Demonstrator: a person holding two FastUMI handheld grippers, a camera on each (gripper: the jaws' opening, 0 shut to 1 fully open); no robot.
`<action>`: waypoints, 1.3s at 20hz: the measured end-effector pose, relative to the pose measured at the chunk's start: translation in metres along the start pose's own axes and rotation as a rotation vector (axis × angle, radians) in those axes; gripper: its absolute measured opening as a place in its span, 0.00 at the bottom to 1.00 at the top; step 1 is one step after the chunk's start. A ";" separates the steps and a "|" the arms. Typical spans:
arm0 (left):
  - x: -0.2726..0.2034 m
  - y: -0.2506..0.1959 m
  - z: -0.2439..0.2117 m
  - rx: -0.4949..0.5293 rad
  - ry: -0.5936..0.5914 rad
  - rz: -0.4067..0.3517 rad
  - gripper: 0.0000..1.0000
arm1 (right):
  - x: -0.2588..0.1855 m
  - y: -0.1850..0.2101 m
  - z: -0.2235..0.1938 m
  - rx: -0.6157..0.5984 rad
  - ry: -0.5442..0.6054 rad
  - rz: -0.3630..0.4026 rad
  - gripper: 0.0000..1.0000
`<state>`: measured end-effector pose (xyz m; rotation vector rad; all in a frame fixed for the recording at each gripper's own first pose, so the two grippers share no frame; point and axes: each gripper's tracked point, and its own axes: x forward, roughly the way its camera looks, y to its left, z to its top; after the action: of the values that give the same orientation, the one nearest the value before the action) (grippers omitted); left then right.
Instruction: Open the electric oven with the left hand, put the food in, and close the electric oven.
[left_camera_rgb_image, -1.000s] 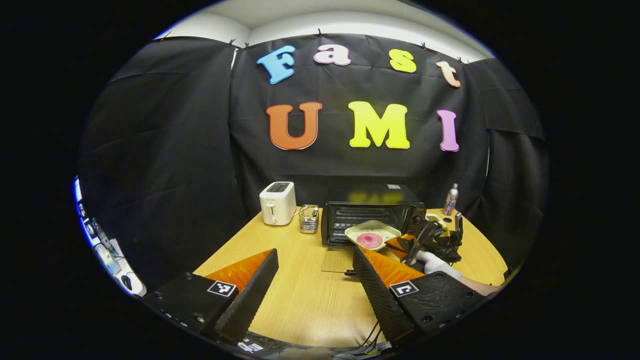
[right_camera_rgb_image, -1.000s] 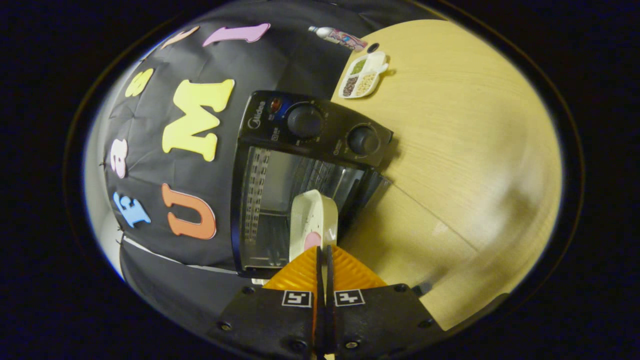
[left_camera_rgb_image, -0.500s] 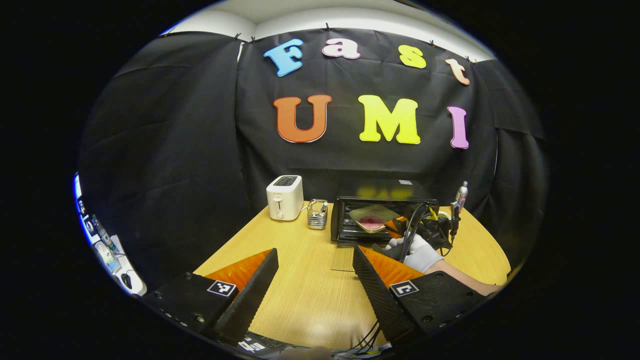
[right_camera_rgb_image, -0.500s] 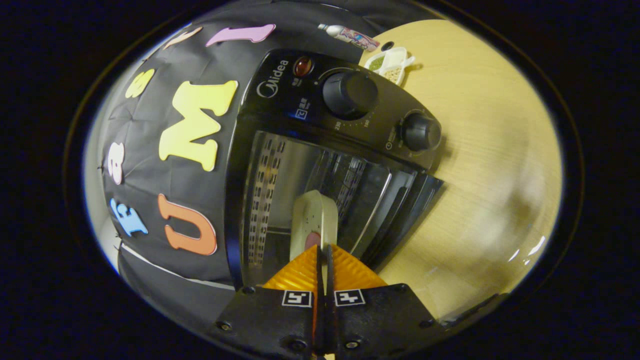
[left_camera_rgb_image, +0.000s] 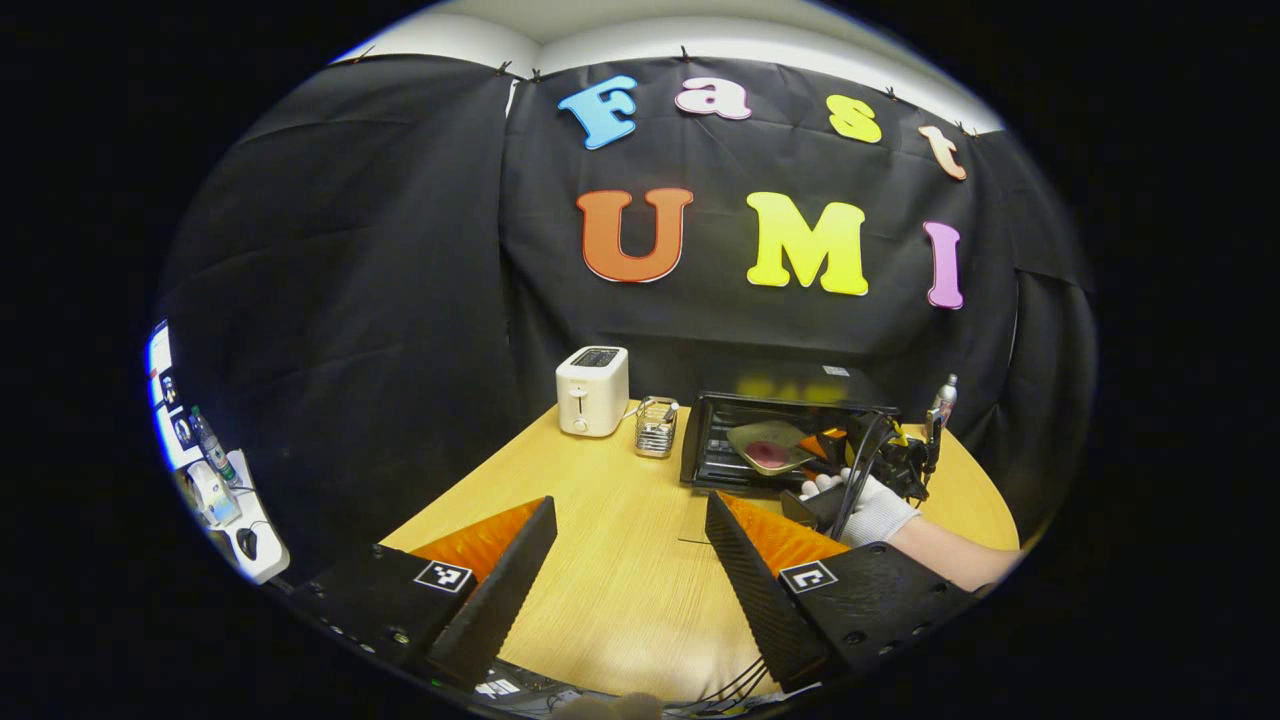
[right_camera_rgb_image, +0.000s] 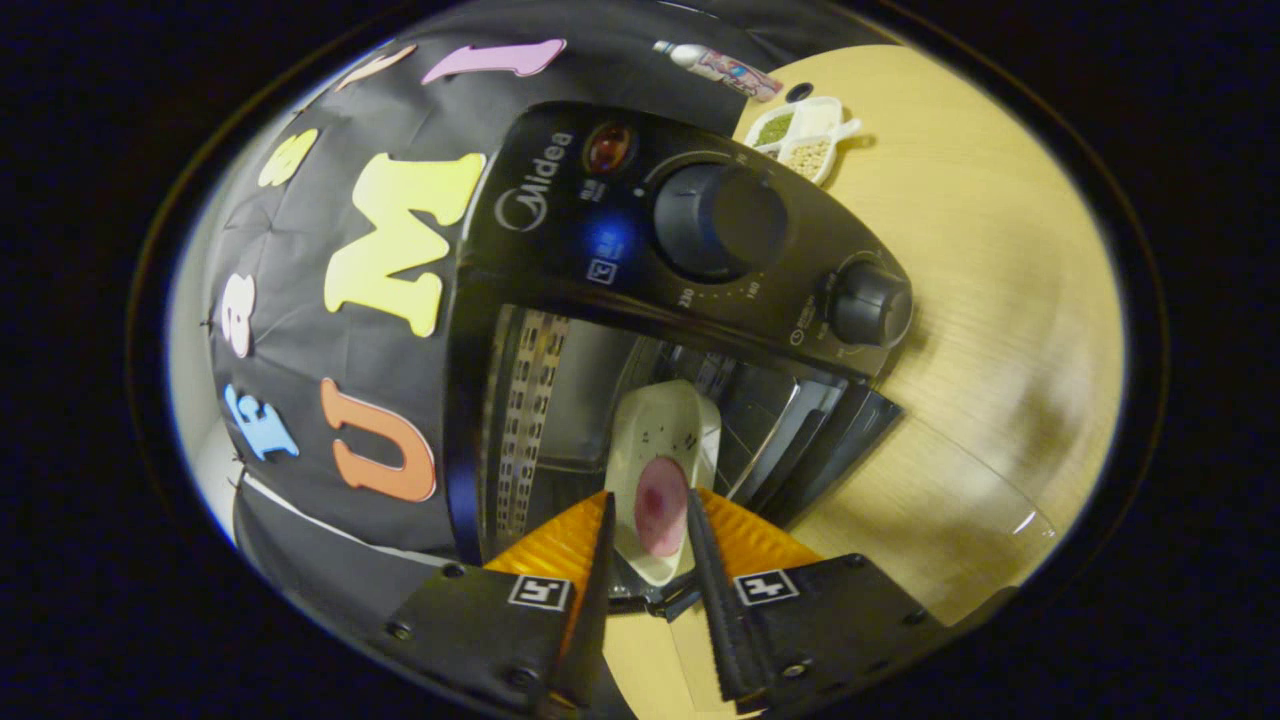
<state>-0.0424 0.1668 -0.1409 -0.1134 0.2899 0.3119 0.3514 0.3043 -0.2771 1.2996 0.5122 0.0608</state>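
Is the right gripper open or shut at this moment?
Open. In the right gripper view the right gripper has its fingers spread, with the plate of food between them, lying in the oven cavity.

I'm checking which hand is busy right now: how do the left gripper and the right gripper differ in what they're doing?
The left gripper hangs back over the bare table, far from the oven; the right gripper is at the oven's open mouth. The left gripper's fingers are spread wide with nothing between them; the right gripper's are parted only a little, either side of the plate of food. Both have orange, ribbed fingers and are open.
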 end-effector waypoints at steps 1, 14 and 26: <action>-0.002 0.000 -0.001 -0.006 -0.006 0.000 0.96 | -0.010 -0.003 0.001 -0.041 0.015 -0.018 0.44; -0.029 0.004 -0.025 -0.053 -0.041 0.021 0.96 | -0.146 -0.016 0.064 -0.674 0.050 -0.146 0.94; -0.004 -0.041 -0.039 0.011 -0.030 -0.093 0.96 | -0.223 -0.011 0.106 -0.974 -0.022 -0.172 1.00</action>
<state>-0.0435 0.1209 -0.1746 -0.1114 0.2557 0.2195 0.1927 0.1333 -0.1955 0.3030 0.4781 0.1323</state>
